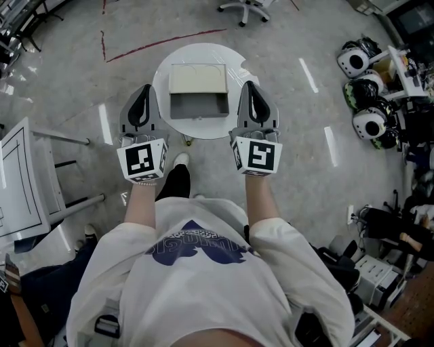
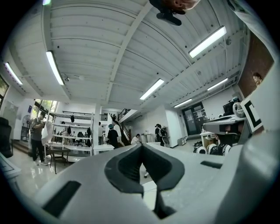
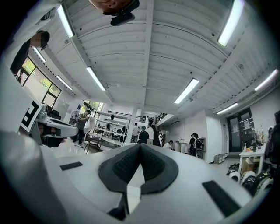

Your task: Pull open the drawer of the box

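Observation:
In the head view a beige box (image 1: 197, 78) sits on a small round white table (image 1: 166, 68). Its grey drawer (image 1: 199, 106) stands pulled out toward me, open and empty. My left gripper (image 1: 143, 93) is held level at the table's left edge, beside the drawer, shut with nothing in it. My right gripper (image 1: 251, 89) is held the same way at the table's right edge, shut and empty. Neither touches the box. In the left gripper view the jaws (image 2: 141, 146) meet at the tips. In the right gripper view the jaws (image 3: 140, 145) also meet. Both look out across the room.
A white framed stand (image 1: 20, 179) is at my left. Several helmets (image 1: 369, 124) and cluttered gear lie on the floor at the right. An office chair base (image 1: 244, 8) stands beyond the table. Several people stand by shelving (image 3: 109, 127) far across the room.

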`<state>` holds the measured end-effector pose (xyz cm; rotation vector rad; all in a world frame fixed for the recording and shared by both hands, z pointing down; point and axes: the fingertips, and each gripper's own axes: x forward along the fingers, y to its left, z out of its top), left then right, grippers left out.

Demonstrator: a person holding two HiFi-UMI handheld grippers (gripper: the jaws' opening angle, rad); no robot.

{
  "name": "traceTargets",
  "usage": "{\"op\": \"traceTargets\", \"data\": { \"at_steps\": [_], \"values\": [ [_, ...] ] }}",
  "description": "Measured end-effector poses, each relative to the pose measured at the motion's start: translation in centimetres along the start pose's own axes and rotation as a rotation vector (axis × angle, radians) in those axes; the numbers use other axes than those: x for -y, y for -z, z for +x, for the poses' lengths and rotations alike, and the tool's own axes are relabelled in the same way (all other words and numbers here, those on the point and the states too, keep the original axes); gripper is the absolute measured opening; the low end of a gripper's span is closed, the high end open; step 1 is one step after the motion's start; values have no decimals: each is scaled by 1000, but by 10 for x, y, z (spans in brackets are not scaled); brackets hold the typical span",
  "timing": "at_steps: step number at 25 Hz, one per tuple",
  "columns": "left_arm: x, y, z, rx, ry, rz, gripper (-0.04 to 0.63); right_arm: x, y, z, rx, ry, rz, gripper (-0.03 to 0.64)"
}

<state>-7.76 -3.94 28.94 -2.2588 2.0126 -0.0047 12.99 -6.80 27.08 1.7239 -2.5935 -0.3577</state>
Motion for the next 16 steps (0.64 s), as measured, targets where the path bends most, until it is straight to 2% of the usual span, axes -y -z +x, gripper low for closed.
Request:
{"op": "traceTargets", "data": {
  "at_steps": [16],
  "values": [
    [-4,-1,3,9,0,2,8,-7,-1,2,6,-30,-9,-3]
  ]
}}
